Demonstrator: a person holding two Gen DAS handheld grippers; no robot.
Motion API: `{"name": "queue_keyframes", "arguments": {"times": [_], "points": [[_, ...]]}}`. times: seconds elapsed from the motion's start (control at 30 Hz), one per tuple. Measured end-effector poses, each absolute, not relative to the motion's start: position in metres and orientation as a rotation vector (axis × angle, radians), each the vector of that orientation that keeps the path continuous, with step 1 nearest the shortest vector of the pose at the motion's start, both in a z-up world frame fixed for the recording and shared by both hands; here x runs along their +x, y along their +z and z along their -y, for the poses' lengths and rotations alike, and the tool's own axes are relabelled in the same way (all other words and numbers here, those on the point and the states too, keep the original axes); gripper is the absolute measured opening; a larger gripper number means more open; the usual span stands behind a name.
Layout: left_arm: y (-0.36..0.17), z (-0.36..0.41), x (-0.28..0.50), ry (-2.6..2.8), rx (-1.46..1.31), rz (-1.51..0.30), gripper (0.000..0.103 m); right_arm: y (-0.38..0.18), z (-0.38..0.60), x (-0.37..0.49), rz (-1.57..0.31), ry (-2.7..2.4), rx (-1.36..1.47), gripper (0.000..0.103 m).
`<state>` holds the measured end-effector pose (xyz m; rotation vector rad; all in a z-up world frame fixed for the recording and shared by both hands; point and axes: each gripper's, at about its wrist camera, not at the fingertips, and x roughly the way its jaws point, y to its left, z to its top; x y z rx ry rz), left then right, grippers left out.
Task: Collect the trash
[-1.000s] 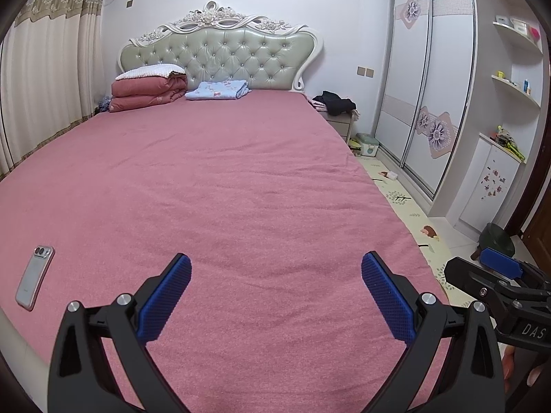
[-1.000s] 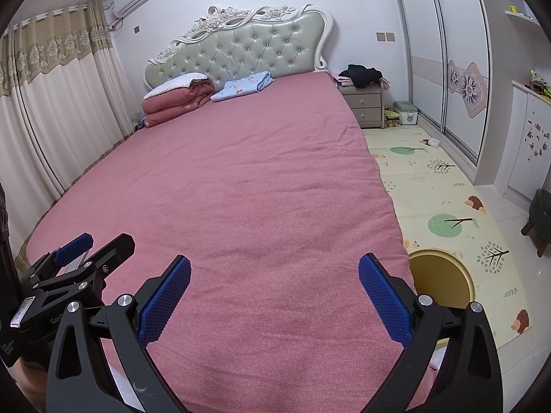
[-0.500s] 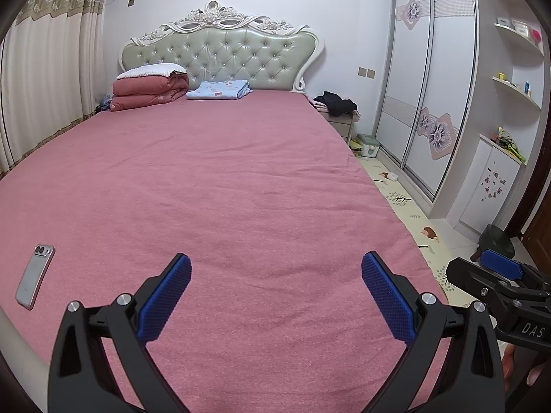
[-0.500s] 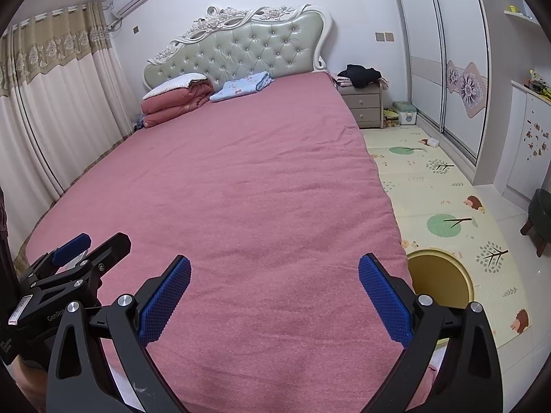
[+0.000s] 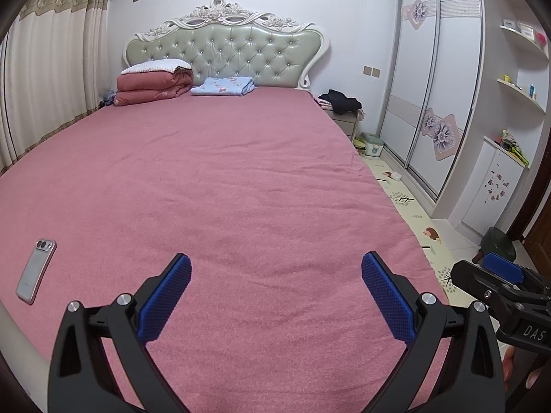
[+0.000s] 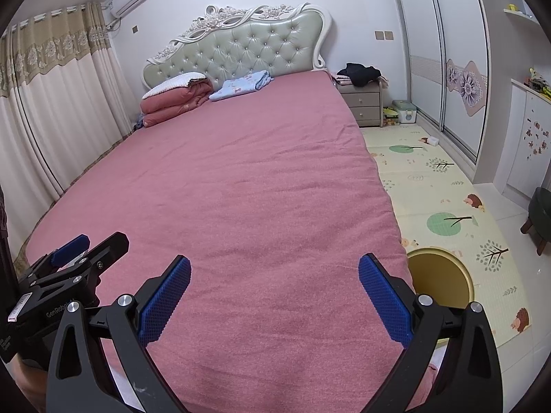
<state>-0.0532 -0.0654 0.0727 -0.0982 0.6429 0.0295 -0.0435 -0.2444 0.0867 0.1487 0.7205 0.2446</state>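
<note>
Left view tipped slightly up over last second: phone (image 5: 36, 270) and headboard (image 5: 224, 55) sit lower in frame. Right view nearly unchanged; left hand-held gripper (image 6: 87, 251) edged slightly up-right.

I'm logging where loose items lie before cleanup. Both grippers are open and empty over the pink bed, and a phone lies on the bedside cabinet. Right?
Not quite. The phone lies on the pink bed near its left edge, as the left wrist view shows. The bedside cabinet carries dark clothing instead. The left gripper and right gripper are indeed open and empty.
</note>
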Motion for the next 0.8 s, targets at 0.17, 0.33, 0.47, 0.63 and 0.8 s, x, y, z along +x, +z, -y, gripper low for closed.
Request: {"name": "queue_keyframes", "arguments": {"times": [0.17,0.33,0.47,0.63,0.8], "points": [[0.0716,0.0639,-0.0536,0.026,-0.108,-0.645,0.099,0.0865,0.2448,-0.0436,-0.724,0.246,0.148,0.094],[0.0706,0.0657,-0.0556,0.019,-0.101,-0.645,0.099,0.0865,0.2456,-0.0434,-0.722,0.246,0.146,0.094],[0.0706,0.0648,-0.0555,0.011,-0.104,-0.648,0.099,0.0862,0.2460,-0.0436,-0.721,0.245,0.147,0.094],[0.0702,0.0642,-0.0571,0.008,-0.107,-0.650,0.099,0.0859,0.2461,-0.0429,-0.723,0.242,0.147,0.094],[0.0699,0.0646,-0.0584,0.005,-0.108,-0.649,0.099,0.0860,0.2460,-0.0430,-0.723,0.243,0.148,0.094]]}}
